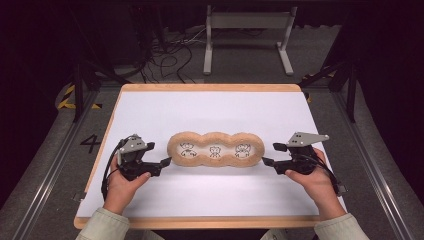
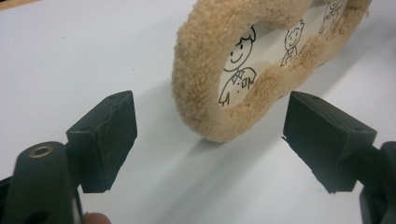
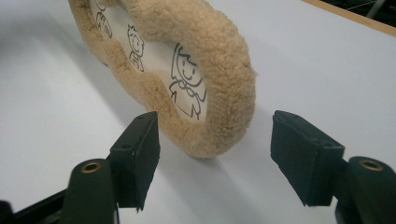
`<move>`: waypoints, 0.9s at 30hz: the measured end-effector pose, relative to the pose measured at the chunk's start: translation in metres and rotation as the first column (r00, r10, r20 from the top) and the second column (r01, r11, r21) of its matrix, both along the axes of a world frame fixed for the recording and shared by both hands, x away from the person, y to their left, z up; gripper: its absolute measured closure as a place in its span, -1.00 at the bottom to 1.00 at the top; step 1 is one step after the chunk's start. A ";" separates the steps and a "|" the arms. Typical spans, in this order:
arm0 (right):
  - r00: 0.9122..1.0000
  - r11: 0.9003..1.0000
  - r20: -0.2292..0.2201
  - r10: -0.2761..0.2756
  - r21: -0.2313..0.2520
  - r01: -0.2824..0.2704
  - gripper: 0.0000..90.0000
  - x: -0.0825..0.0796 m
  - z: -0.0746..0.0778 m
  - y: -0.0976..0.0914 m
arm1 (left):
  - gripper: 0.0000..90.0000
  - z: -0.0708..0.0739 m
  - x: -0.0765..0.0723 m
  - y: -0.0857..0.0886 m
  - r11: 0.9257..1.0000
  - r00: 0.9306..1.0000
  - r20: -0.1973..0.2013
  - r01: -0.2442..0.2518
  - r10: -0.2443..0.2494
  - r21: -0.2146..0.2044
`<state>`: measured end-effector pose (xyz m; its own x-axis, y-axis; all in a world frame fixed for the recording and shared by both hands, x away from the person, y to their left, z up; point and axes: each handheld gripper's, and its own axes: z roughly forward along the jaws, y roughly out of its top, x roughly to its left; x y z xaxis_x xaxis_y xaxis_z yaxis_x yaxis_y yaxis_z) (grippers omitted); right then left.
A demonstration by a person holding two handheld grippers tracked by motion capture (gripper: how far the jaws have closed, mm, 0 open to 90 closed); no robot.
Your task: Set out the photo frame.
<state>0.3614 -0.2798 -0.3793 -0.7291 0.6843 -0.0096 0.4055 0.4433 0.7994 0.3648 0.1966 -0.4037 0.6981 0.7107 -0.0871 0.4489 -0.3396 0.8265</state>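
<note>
In the left gripper view the tan, fleecy three-lobed frame (image 2: 205, 79) runs off the top edge toward one o'clock, so its farthest drawing is cut. In the right gripper view the same frame leaves the top edge at eleven o'clock, clipping the far figure. From the high view the three little line drawings inside it are too small to make out. The person's sleeves are cut off at six o'clock.

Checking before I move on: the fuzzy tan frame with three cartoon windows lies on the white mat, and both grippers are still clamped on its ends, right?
Not quite. The frame lies on the mat, but both grippers are open and off it: each gripper view shows a frame end apart from the jaws.
</note>
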 end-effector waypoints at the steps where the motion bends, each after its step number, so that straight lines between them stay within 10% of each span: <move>1: 1.000 1.000 -0.005 0.001 0.002 -0.001 -0.30 -0.001 0.001 -0.001 | -0.62 0.000 -0.003 0.004 1.000 1.000 -0.004 -0.004 0.004 -0.008; 11: 1.000 1.000 -0.028 0.009 0.011 -0.008 -0.53 -0.011 0.002 -0.017 | -0.72 -0.007 -0.019 0.030 0.999 0.999 0.022 -0.040 0.041 -0.021; 27: 0.995 0.998 -0.086 -0.048 0.043 0.051 -0.56 -0.020 -0.025 -0.052 | -0.77 -0.041 -0.021 0.061 0.989 0.989 -0.063 -0.140 0.137 -0.040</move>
<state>0.3416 -0.3320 -0.4041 -0.6912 0.7179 0.0828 0.4934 0.3851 0.7799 0.3435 0.2578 -0.4451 0.5857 0.7947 -0.1591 0.5382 -0.2347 0.8095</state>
